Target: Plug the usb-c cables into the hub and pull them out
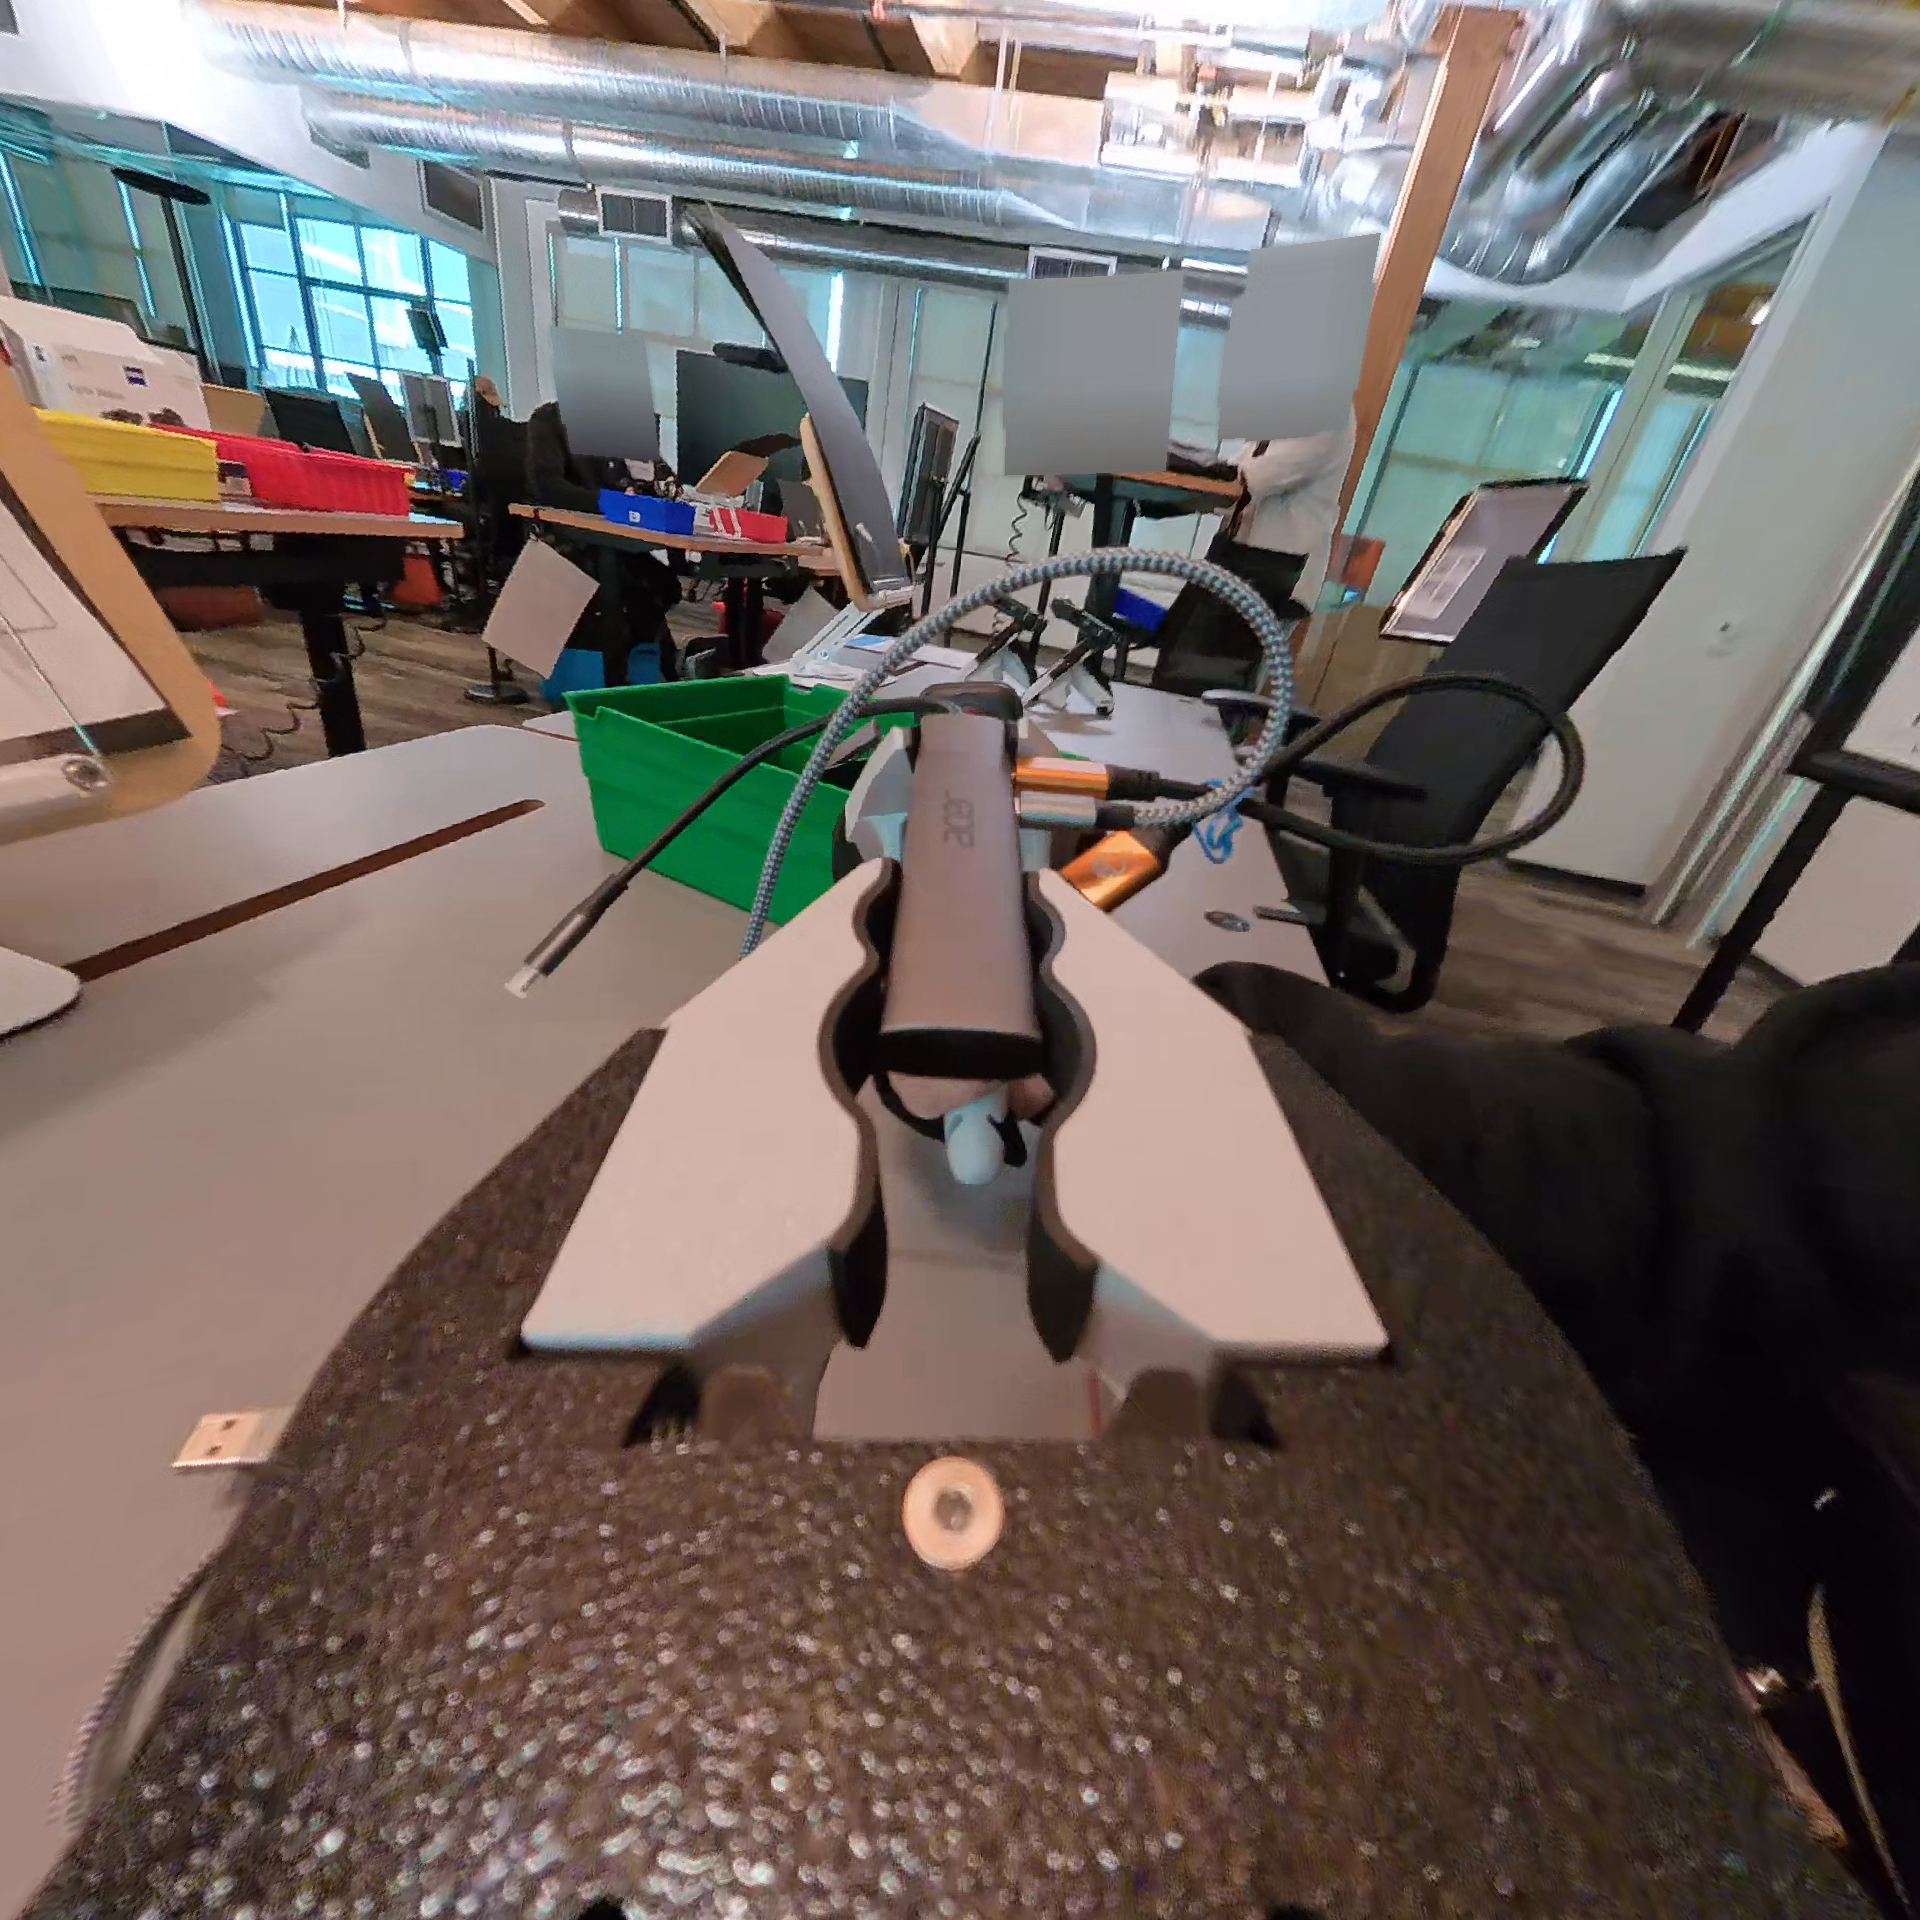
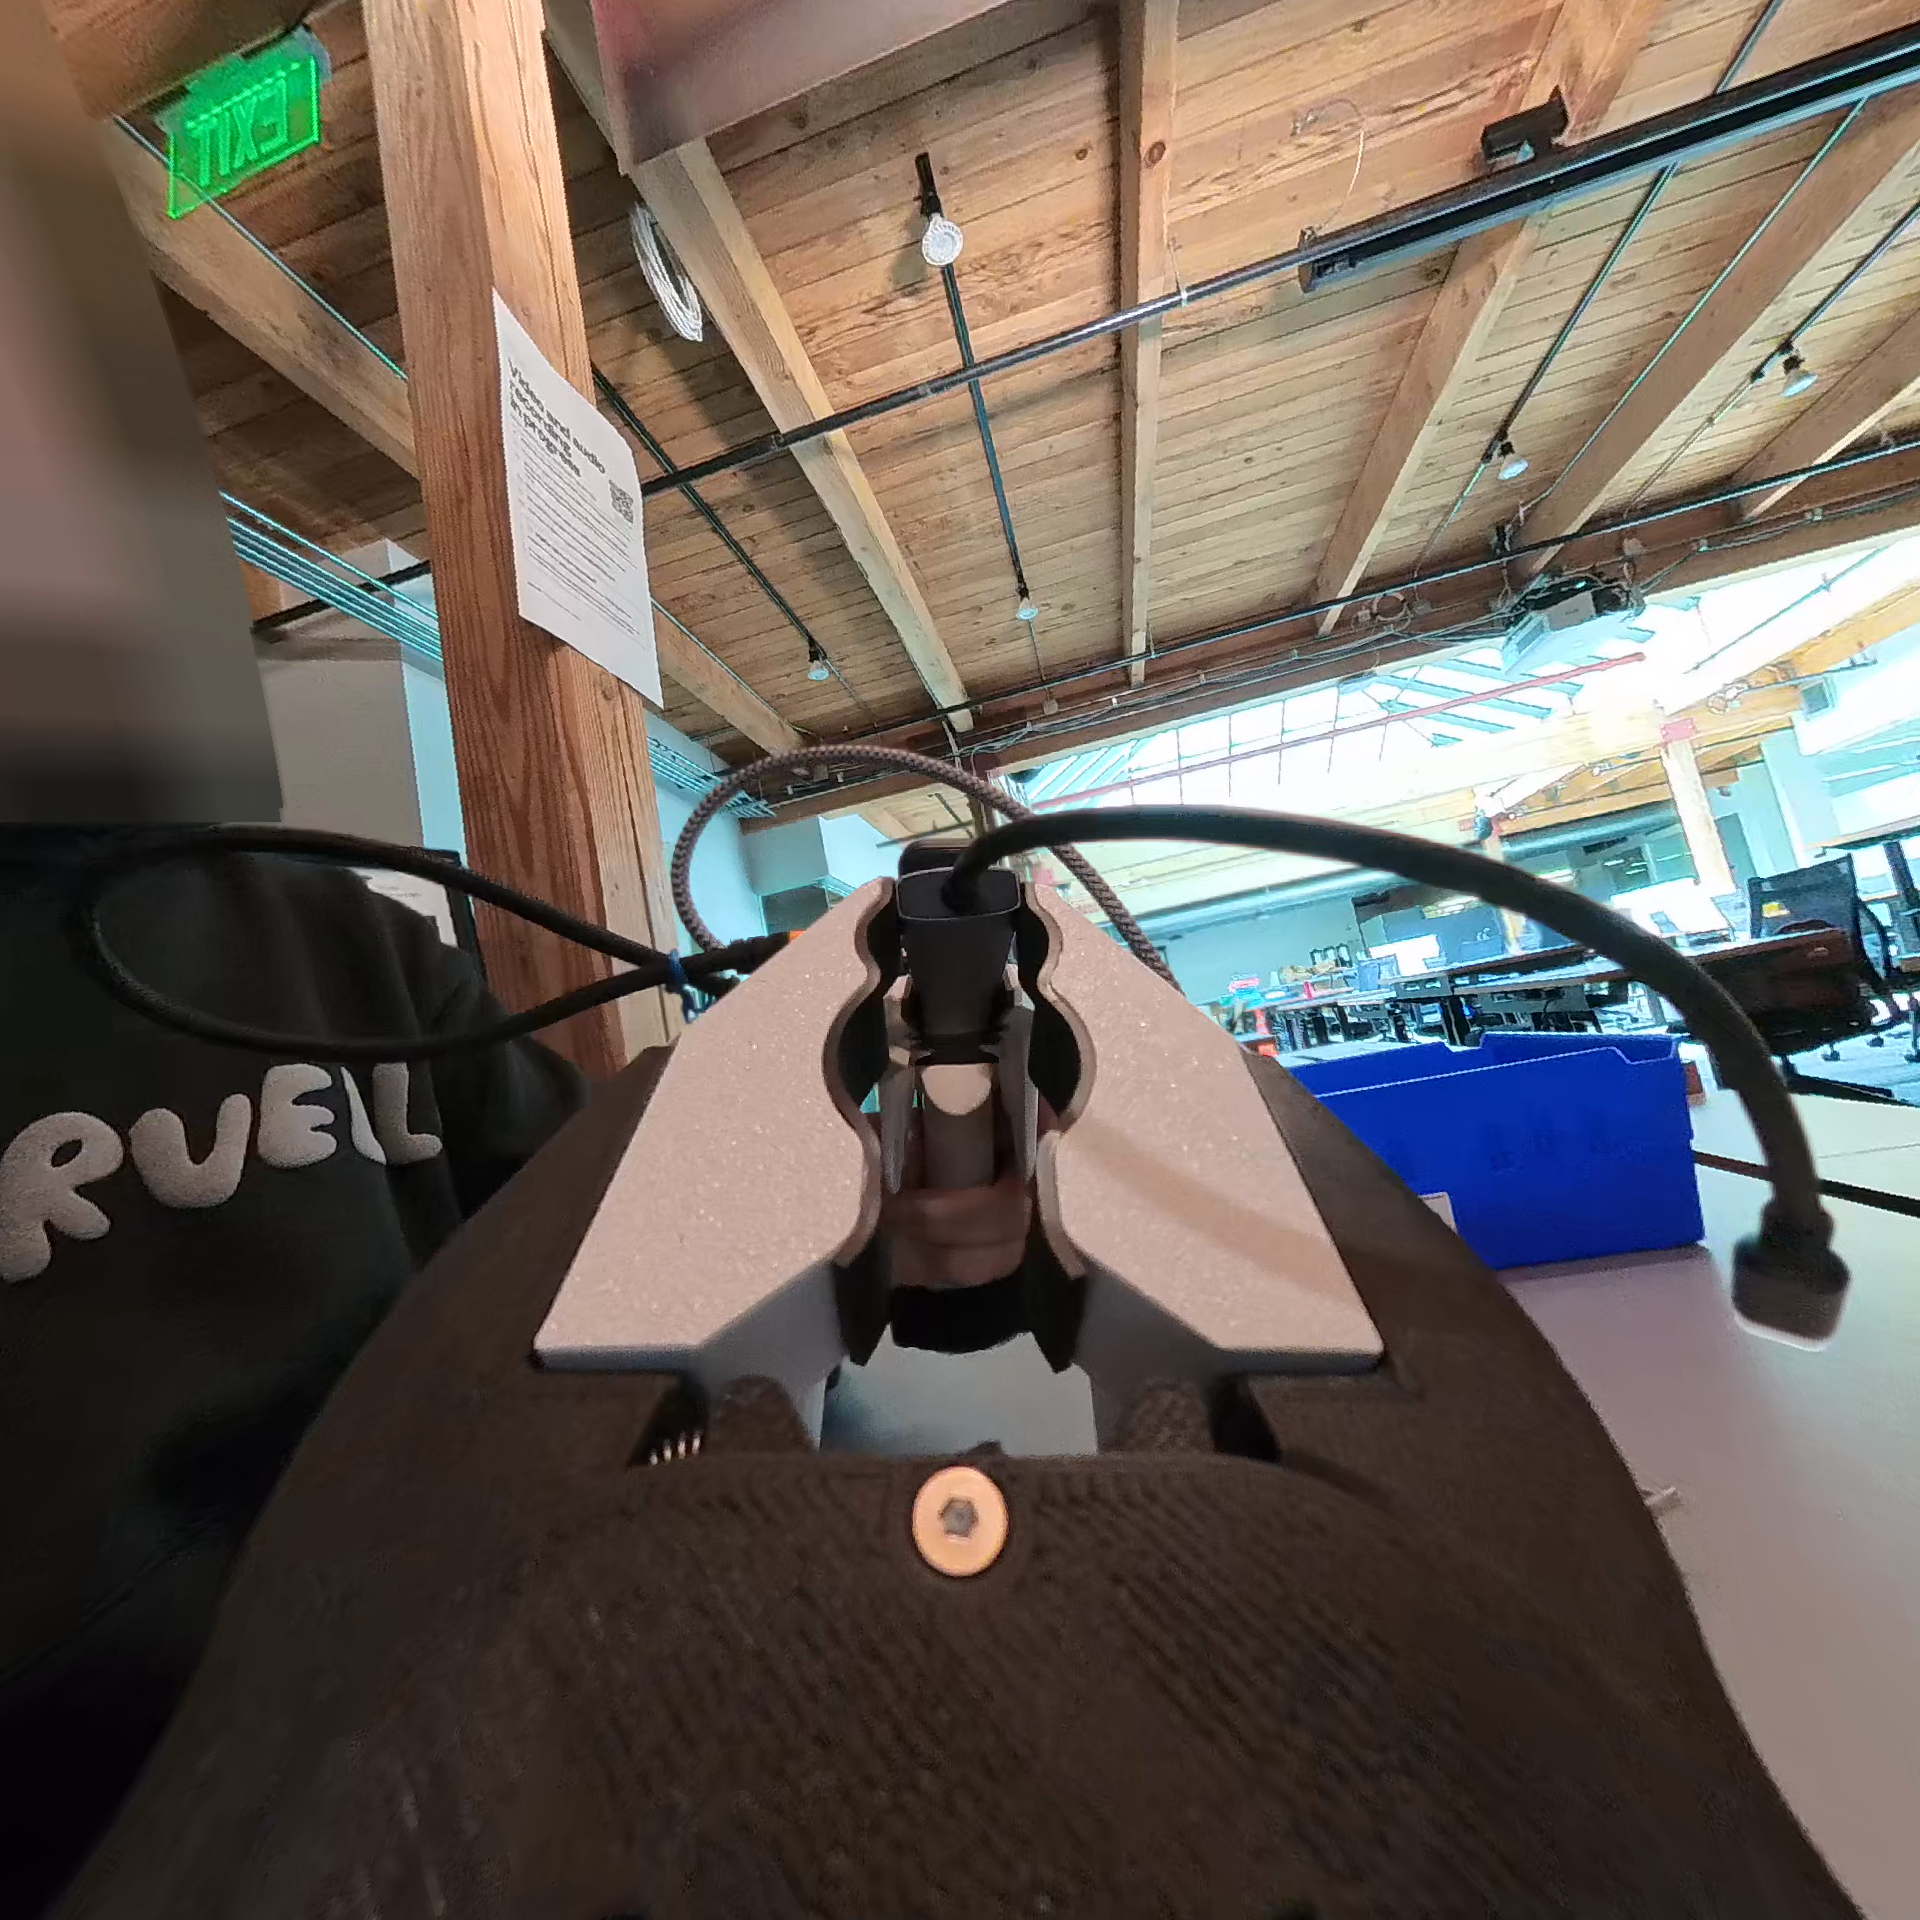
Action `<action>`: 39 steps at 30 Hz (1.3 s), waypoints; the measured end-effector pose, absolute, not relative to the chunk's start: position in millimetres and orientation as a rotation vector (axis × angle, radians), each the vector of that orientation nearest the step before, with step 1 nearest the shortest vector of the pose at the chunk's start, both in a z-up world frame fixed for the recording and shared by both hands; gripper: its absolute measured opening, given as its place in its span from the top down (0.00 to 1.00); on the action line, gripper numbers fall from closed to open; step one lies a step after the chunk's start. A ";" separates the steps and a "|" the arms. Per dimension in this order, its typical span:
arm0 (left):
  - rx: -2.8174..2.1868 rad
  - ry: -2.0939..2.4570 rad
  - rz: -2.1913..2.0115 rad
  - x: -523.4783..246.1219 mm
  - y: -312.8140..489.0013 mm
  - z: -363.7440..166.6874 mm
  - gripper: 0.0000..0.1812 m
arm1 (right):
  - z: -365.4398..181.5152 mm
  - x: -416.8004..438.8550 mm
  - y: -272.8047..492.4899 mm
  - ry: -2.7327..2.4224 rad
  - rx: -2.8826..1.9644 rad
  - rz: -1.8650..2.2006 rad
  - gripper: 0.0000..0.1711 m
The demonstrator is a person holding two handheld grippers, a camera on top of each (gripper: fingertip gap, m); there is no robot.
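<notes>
While left fingers (image 1: 961,935) clamp the grey hub (image 1: 961,883), right fingers (image 2: 956,935) pinch its end.

Open-plan office or lab workspace. Exposed timber ceiling (image 2: 1299,343) and silver ductwork (image 1: 644,135) overhead; rows of desks (image 1: 281,516) with monitors (image 1: 743,410), coloured parts bins (image 1: 717,800), office chair (image 1: 1496,675), glazed partitions (image 1: 343,301).

Green bin (image 1: 686,800) at far edge of grey desk (image 1: 312,1039), monitor stand (image 1: 42,977) at left edge, blue bin (image 2: 1507,1132) on desk's far side in right view, black office chair (image 1: 1455,748) beyond right edge, wooden post (image 2: 499,520) bearing a paper notice (image 2: 577,499)
</notes>
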State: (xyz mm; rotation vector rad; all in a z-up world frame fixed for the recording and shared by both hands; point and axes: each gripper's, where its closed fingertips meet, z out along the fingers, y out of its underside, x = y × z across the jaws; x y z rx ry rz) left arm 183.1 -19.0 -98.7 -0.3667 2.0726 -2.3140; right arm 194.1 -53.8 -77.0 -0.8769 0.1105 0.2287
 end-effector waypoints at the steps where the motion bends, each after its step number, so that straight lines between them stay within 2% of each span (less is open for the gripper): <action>1: -0.382 2.077 -2.335 183.8 -19.0 -99.6 0.88 | -77.9 194.8 -53.5 0.114 -0.882 0.224 0.88; 10: -0.446 2.053 -2.182 205.7 -16.7 -106.2 0.88 | -91.7 225.9 -52.0 0.300 -0.922 0.187 0.86; 11: -0.457 2.015 -2.113 215.4 -12.9 -105.2 0.88 | -96.7 239.0 -55.5 0.376 -0.935 0.116 0.82; 13: -0.498 1.896 -1.992 239.4 2.4 -93.2 0.88 | -106.6 269.7 -74.8 0.575 -0.924 -0.034 0.61; 19: -0.482 1.598 -1.421 300.4 50.4 -77.9 0.88 | -86.0 272.3 -112.8 0.608 -0.926 -0.394 0.59; 22: -0.512 1.559 -1.353 308.9 47.1 -96.1 0.88 | -78.1 252.8 -81.5 0.456 -1.078 -0.644 0.63; 24: -0.563 1.563 -1.383 311.4 39.2 -114.2 0.88 | -94.8 248.6 -48.0 0.382 -1.239 -0.731 0.77; 25: -0.584 1.579 -1.410 311.0 33.4 -120.4 0.88 | -105.7 251.8 -34.6 0.389 -1.302 -0.757 0.80; 31: -0.614 1.632 -1.457 300.8 14.5 -136.4 0.88 | -137.4 260.9 5.8 0.398 -1.433 -0.841 0.87; 32: -0.602 1.629 -1.446 300.0 13.9 -136.8 0.88 | -136.4 262.3 5.5 0.415 -1.419 -0.846 0.89; 34: -0.590 1.635 -1.444 299.4 14.2 -136.6 0.88 | -130.1 265.8 -1.2 0.460 -1.368 -0.868 0.85; 36: -0.595 1.639 -1.414 301.1 15.7 -139.8 0.88 | -126.1 264.9 -5.9 0.464 -1.352 -0.864 0.94; 38: -0.523 1.644 -1.418 297.0 10.3 -139.6 0.88 | -128.4 272.6 -16.2 0.533 -1.358 -0.881 0.91; 39: -0.488 1.644 -1.413 294.4 7.7 -139.4 0.88 | -130.3 274.4 -18.6 0.547 -1.373 -0.872 0.94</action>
